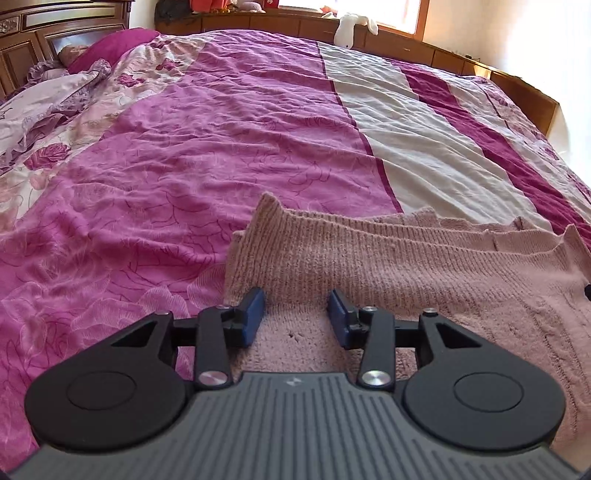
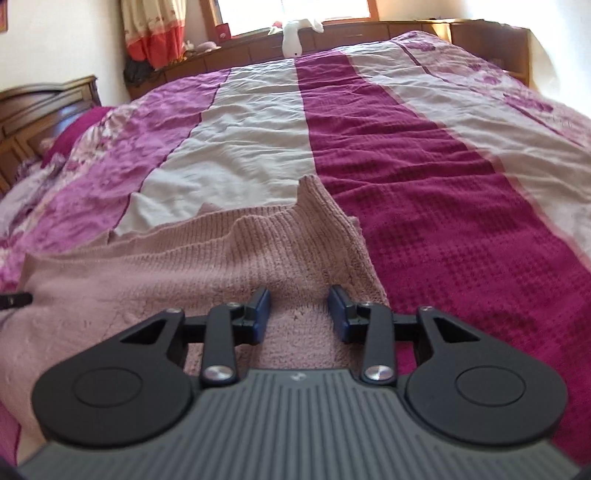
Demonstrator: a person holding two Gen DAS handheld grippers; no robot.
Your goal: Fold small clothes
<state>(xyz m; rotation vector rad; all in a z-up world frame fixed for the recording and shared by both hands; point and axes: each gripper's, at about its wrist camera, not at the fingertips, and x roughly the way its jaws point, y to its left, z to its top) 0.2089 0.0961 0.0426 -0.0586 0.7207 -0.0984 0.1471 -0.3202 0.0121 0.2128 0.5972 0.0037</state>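
Hovering low over the near hem of a pink knit sweater point(image 1: 388, 266), the left gripper point(image 1: 296, 317) has its jaws spread, with knit between them but not pinched. The right gripper point(image 2: 298, 314) is likewise spread over the sweater's opposite near corner. The garment lies on the bed point(image 1: 229, 122), its far edge rumpled and doubled over in ridges, one corner sticking up. Judging by this, folding looks barely under way: neither corner is gripped and no neat fold is finished. Beyond, a white plush toy point(image 2: 293, 35) sits by the window.
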